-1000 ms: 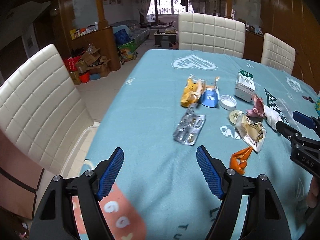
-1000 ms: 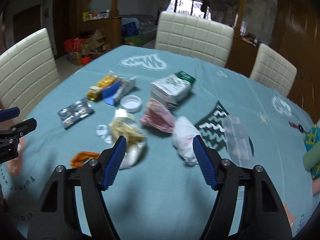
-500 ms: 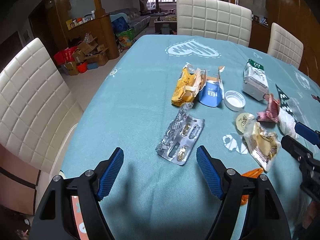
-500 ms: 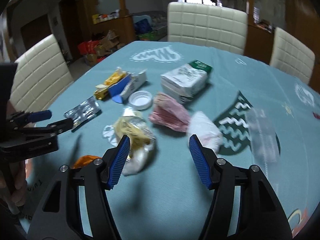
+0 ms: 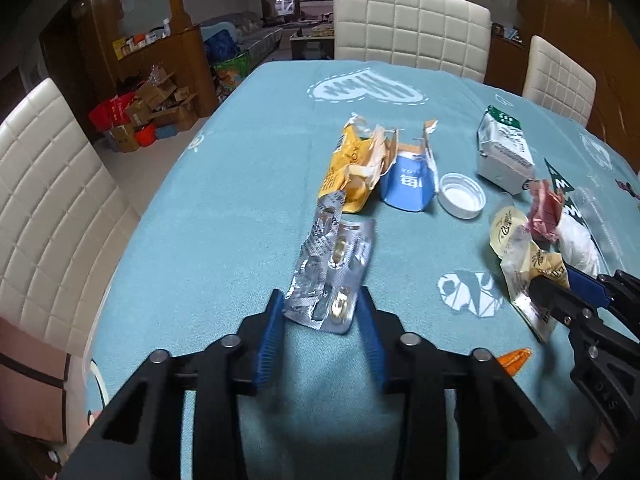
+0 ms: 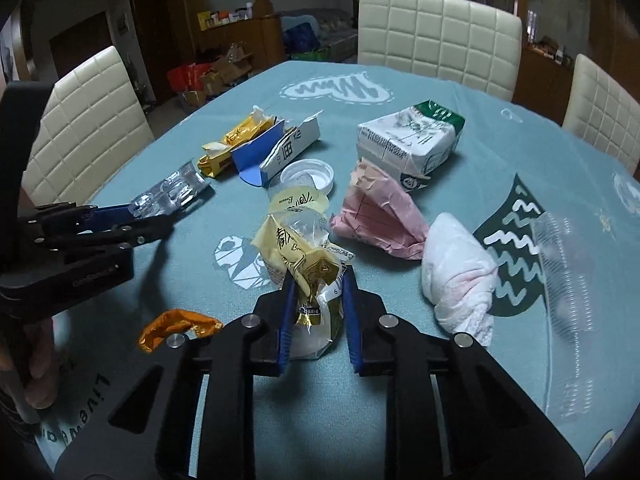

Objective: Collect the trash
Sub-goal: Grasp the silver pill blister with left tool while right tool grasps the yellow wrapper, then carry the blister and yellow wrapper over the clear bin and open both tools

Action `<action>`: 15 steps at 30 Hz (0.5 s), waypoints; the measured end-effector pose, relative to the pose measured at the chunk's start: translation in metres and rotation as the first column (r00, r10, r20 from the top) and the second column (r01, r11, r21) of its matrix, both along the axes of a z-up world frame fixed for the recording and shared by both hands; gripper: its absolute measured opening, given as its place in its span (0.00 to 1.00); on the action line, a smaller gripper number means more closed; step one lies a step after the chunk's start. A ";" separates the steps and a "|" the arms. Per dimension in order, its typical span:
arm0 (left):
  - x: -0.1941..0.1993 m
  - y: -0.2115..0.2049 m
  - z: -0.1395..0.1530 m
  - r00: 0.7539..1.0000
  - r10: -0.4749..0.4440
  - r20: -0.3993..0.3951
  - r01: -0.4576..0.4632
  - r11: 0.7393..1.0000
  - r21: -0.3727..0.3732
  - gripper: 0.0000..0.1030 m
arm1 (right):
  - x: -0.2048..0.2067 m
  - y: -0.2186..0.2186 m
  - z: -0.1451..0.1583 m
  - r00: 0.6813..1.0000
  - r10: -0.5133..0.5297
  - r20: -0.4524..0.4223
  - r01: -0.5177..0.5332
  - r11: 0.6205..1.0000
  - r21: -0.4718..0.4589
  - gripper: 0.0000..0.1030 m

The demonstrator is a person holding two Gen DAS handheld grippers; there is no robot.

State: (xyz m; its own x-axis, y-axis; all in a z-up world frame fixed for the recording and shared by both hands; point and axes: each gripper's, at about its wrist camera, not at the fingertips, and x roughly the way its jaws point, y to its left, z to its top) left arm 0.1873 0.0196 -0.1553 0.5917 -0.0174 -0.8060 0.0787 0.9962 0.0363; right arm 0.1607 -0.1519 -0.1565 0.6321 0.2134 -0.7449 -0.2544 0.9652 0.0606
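Two items being clamped, jaws closing: blister pack (image 5: 334,276) by left gripper (image 5: 322,332), yellow wrapper (image 6: 310,276) by right gripper (image 6: 316,320). Next: firm pinch req'd, then lift.

Bare teal tablecloth (image 5: 224,216) lies open left of the left gripper (image 5: 320,312); crumpled wrappers crowd its right.

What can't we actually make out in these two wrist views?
- No bin or bag for the trash: outside both views.
- Left tongs closing on the blister pack: pad contact unclear; its near edge hides the tips.
- Right tongs closing on the yellow wrapper: wrapper hides the pad faces.
- Clear plastic sheet: blurred in the right view.
- Orange wrapper: partly hidden behind the left tongs.
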 end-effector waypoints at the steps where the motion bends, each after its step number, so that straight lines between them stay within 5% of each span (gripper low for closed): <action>1: -0.003 -0.001 0.002 1.000 -0.005 0.003 0.005 1.000 -0.003 0.32 | -0.001 0.001 0.001 1.000 -0.002 0.007 0.002 1.000 -0.006 0.22; 15: -0.046 0.018 0.037 0.995 0.007 0.101 -0.007 1.000 -0.003 0.31 | -0.031 0.013 0.029 0.998 0.009 0.064 -0.007 1.000 -0.029 0.22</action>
